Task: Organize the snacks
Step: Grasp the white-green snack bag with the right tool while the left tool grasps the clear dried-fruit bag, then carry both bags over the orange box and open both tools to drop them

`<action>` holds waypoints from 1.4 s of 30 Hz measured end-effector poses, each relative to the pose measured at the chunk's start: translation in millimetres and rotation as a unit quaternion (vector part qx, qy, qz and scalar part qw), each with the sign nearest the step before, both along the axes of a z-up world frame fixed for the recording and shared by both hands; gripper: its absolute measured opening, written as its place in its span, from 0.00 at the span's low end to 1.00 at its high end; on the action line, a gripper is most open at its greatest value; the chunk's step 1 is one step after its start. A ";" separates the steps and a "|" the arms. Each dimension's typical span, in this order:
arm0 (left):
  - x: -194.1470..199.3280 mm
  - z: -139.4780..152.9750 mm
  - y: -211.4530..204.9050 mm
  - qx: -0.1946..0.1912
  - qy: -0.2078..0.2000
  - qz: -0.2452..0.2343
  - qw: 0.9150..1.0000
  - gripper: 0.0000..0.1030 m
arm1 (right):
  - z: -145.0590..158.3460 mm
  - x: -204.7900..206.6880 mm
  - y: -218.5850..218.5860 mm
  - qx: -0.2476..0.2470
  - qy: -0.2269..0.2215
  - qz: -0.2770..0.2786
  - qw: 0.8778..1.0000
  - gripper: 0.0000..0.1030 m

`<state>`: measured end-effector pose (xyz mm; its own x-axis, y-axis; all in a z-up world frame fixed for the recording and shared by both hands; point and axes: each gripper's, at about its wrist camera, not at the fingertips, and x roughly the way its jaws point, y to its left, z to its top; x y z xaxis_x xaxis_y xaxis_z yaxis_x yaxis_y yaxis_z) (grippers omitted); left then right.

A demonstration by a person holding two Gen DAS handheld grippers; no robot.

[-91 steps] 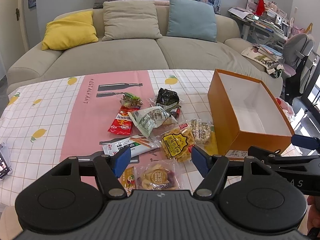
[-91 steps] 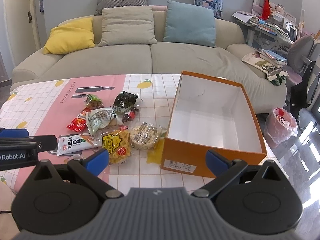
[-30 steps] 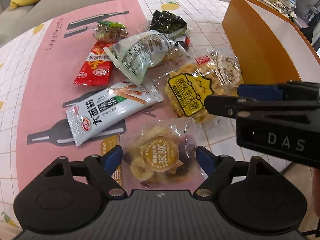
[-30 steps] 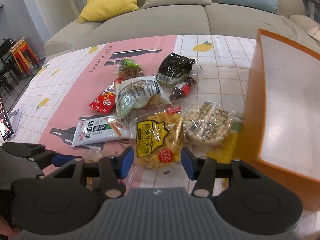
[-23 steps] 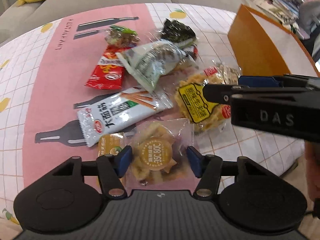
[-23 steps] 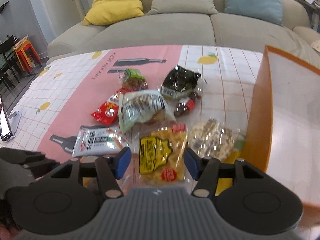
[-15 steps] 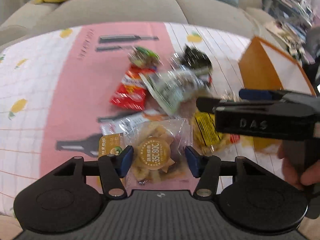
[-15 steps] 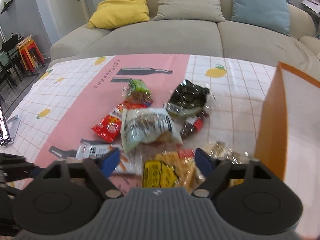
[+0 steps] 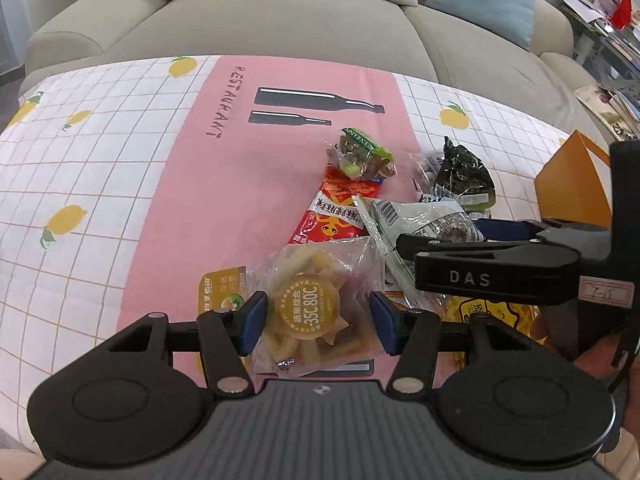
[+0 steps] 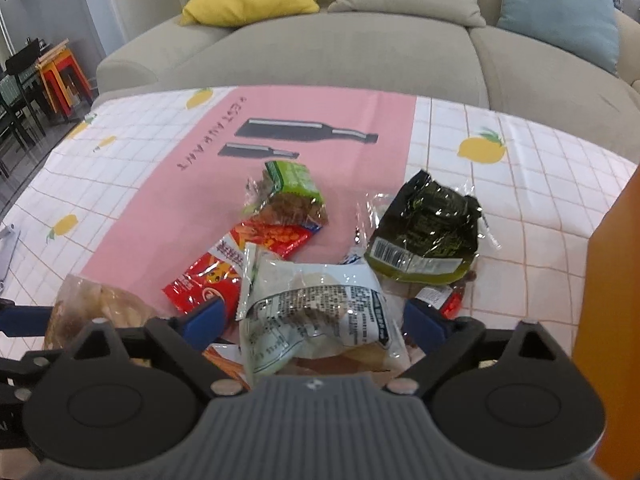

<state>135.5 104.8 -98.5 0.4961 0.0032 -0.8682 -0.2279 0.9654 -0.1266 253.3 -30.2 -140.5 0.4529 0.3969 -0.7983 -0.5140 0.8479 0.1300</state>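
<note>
My left gripper (image 9: 316, 322) is shut on a clear packet of dried fruit chips (image 9: 308, 308) with a round gold label, held a little above the tablecloth. The same packet shows at the left edge of the right wrist view (image 10: 96, 304). My right gripper (image 10: 314, 320) straddles a white and green bun packet (image 10: 316, 320); its jaws are closing, and the pads stand just clear of the wrapper. In the left wrist view its black fingers (image 9: 460, 256) hang over that packet (image 9: 424, 220). An orange box (image 10: 612, 280) stands at the right.
Around the bun packet lie a red packet (image 10: 224, 268), a green-topped nut packet (image 10: 292, 188), a dark seaweed packet (image 10: 428, 232), a yellow waffle packet (image 9: 492, 314) and a small gold sachet (image 9: 222, 290). A sofa runs behind the table.
My left gripper closed on the fruit chip packet and lifted it. My right gripper opened wider and moved from the yellow waffle packet forward over the bun packet.
</note>
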 end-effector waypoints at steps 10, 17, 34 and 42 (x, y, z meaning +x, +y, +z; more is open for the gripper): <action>-7.9 3.7 0.0 -0.011 -0.003 0.007 1.000 0.61 | -4.5 -0.1 -3.9 -0.001 0.006 -0.005 1.000 0.62; -21.4 22.9 -3.5 -0.010 -0.023 0.012 1.000 0.61 | 29.3 -16.4 -17.6 0.022 -0.029 -0.010 0.999 0.59; -19.9 106.3 -84.3 -0.032 -0.106 -0.087 0.990 0.61 | 128.9 -66.3 -140.5 0.046 -0.067 -0.041 0.996 0.59; 1.7 128.4 -162.6 -0.036 -0.126 -0.194 0.972 0.61 | 152.2 -86.7 -224.9 0.000 -0.069 -0.077 0.995 0.59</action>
<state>137.2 -57.7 29.9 0.6454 -0.2827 -0.7096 0.1991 0.9591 -0.2011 166.6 -255.1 11.7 0.6138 0.3143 -0.7242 -0.3914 0.9178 0.0666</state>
